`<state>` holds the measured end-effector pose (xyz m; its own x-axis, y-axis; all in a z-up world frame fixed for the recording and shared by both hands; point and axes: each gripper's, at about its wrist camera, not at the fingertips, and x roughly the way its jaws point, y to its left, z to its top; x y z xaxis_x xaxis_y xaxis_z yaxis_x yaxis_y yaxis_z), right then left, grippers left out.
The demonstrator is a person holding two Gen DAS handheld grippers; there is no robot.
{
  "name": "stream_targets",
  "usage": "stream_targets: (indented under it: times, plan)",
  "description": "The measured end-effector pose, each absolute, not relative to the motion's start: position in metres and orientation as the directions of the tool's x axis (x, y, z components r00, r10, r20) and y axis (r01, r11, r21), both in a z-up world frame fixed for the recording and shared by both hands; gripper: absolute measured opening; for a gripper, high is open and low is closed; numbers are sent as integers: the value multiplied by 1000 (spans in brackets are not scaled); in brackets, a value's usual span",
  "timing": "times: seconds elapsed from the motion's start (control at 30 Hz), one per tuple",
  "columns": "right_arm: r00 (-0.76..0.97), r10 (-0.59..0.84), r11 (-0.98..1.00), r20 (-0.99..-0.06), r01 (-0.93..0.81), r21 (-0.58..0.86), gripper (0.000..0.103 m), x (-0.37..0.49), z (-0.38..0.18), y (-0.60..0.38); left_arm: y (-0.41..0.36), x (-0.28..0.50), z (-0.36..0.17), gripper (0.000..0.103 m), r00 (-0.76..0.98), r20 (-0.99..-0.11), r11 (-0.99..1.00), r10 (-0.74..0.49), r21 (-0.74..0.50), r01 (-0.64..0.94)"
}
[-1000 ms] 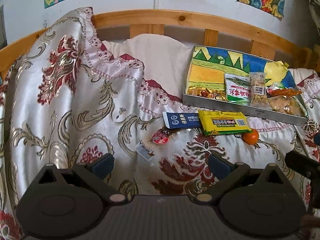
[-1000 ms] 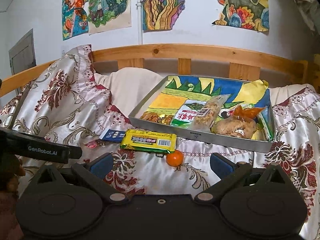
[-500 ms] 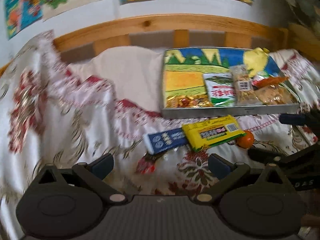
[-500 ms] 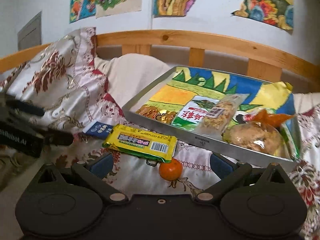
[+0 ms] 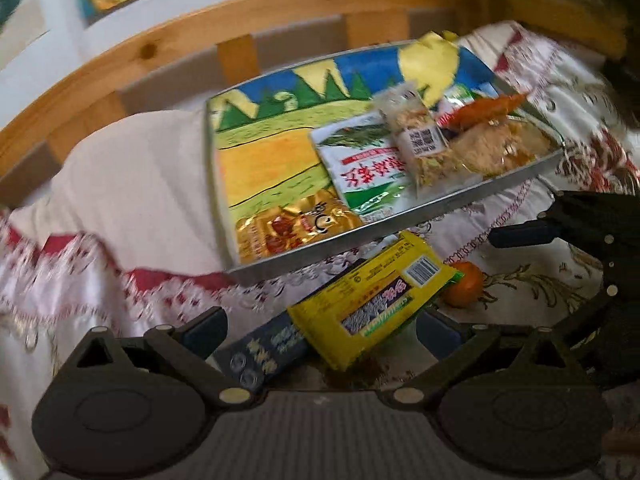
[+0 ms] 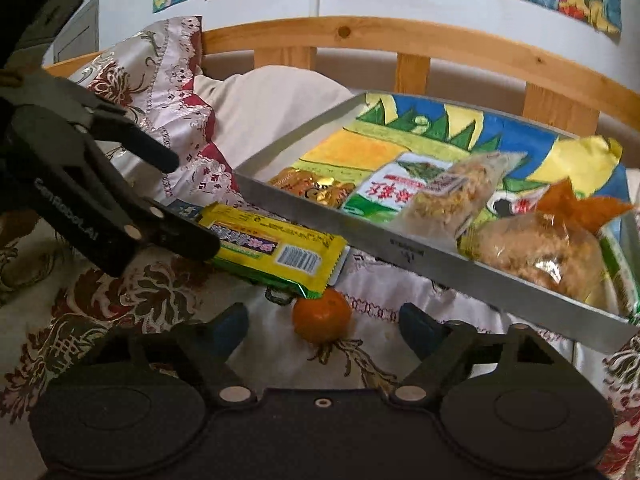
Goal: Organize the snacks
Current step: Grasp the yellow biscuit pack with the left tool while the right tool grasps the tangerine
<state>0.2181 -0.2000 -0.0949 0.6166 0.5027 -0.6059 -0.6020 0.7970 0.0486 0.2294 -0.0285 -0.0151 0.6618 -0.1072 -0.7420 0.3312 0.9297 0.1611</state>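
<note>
At the far left of the right wrist view the left gripper reaches in, matte black plastic with angular fingers spread wide; its lower finger lies over the left end of the yellow wafer pack, though whether it presses on the wrapper cannot be told, and nothing is clamped. Beneath everything spreads a glossy satin bedspread, cream with dark red and gold flowers and a scalloped embroidered edge, and a plain cream pillow lies beyond it against the slatted pine headboard. In the left wrist view a flat dark blue packet lies nearest, partly tucked under the yellow wafer pack, a long crinkled foil bar with a barcode panel. Just right of its sealed end sits a small round tangerine, dimpled and orange, on the bedspread. It sits between the blue pads of the right gripper, whose jaws have just been narrowing from their widest yet are apart with neither pad touching the fruit. Beyond and to the right stands a shallow rectangular metal tray with brushed grey walls, lined with a bright crayon landscape. Inside it lie a gold foil packet, a white and green sachet, a clear bag of pale crumbly bits and a knotted clear bag of brown snacks.
</note>
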Motion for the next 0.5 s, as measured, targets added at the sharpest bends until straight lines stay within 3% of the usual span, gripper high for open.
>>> stream_targets:
  times: [0.17,0.33,0.5]
  plan:
    - [596,514,784,-616,-618,57,68,220,-98,-199,-43,238,-20,102,629,-769,860,-116,239,451]
    - [595,520,775,-613,-630,45,62,219,-99,-197,-61,231,-26,102,639,-763,740,-93,377,557]
    - [595,518,771,-615,-636,34,55,220,-100,-195,-72,234,-30,100,628,-772,676,-99,411,612]
